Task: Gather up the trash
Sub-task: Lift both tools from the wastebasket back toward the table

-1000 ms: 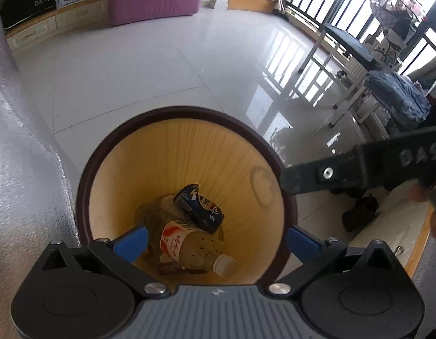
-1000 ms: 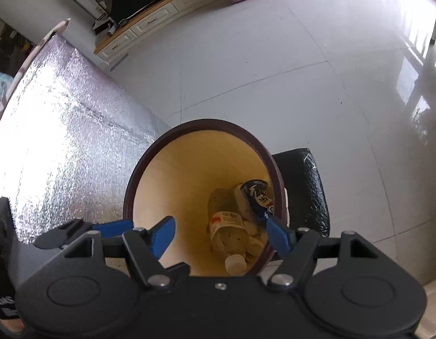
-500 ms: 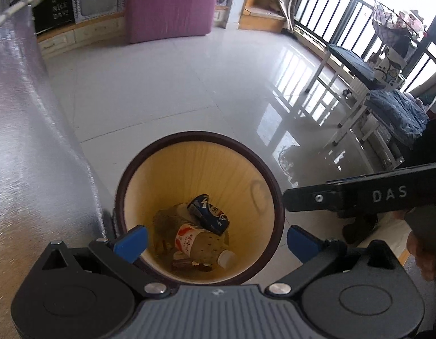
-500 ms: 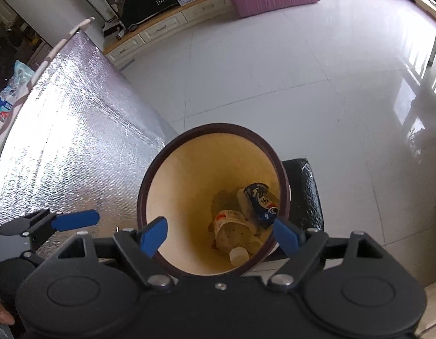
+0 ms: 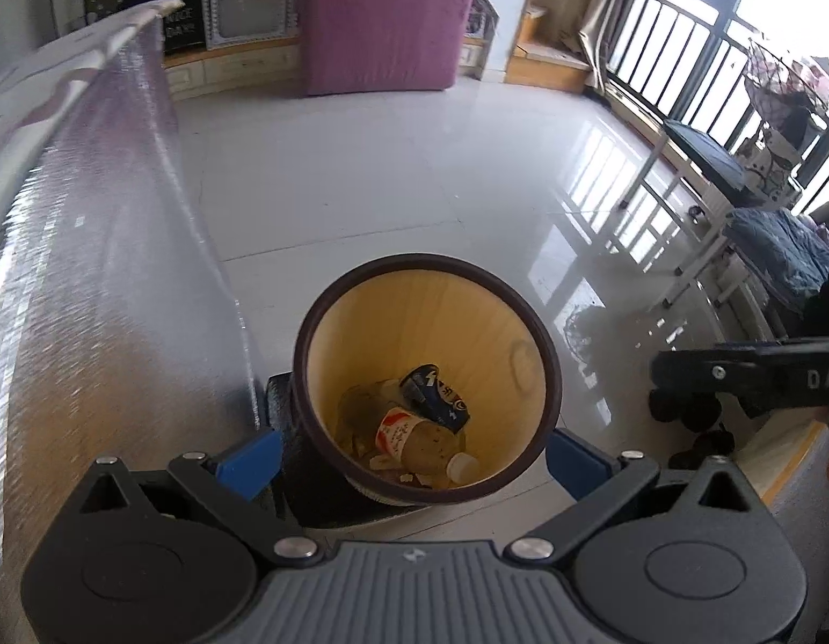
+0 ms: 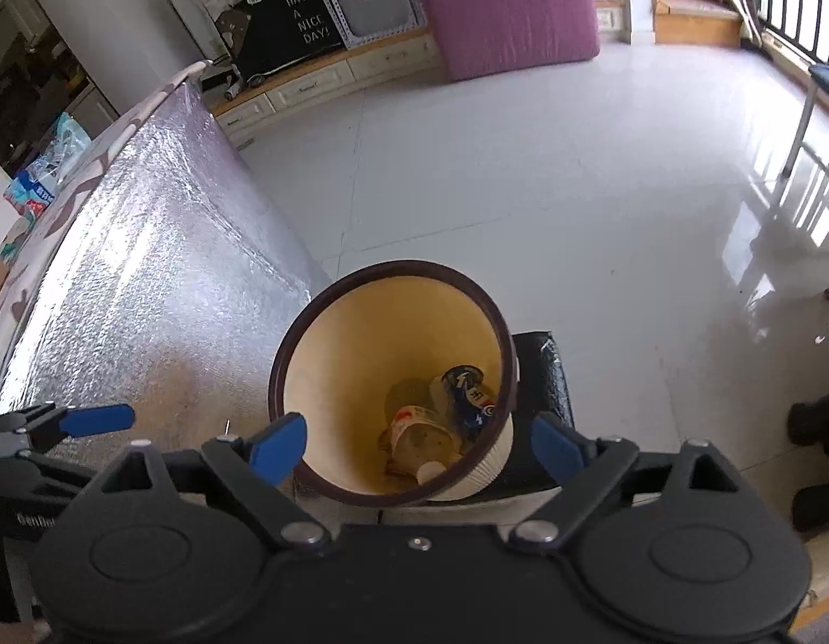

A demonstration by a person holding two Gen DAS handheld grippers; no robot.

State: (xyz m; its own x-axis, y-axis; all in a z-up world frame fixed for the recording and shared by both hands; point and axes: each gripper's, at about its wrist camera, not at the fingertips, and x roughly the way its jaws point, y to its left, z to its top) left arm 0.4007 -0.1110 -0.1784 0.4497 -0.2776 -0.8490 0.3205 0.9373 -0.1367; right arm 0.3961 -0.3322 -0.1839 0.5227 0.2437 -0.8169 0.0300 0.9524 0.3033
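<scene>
A round trash bin (image 5: 514, 343) with a dark rim and yellow inside stands on the floor below both grippers; it also shows in the right wrist view (image 6: 328, 375). Inside lie a clear plastic bottle with a red-white label (image 5: 414, 437) (image 6: 420, 437), a crushed blue can (image 5: 436, 392) (image 6: 468, 392) and small scraps. My left gripper (image 5: 414, 453) is open and empty, well above the bin. My right gripper (image 6: 412, 443) is open and empty above it too. The right gripper's black finger (image 5: 747, 375) shows at the right of the left wrist view.
A table covered in silver foil (image 6: 135, 279) stands left of the bin. A black bag (image 6: 543, 375) lies under the bin. White tiled floor (image 5: 393, 172) stretches ahead. A purple mattress (image 5: 382, 16), a low cabinet (image 6: 328, 80) and chairs (image 5: 736, 204) by the balcony rail stand farther off.
Both grippers have risen away from the bin, which now looks smaller and farther below. The trash inside has not moved. Both grippers stay open.
</scene>
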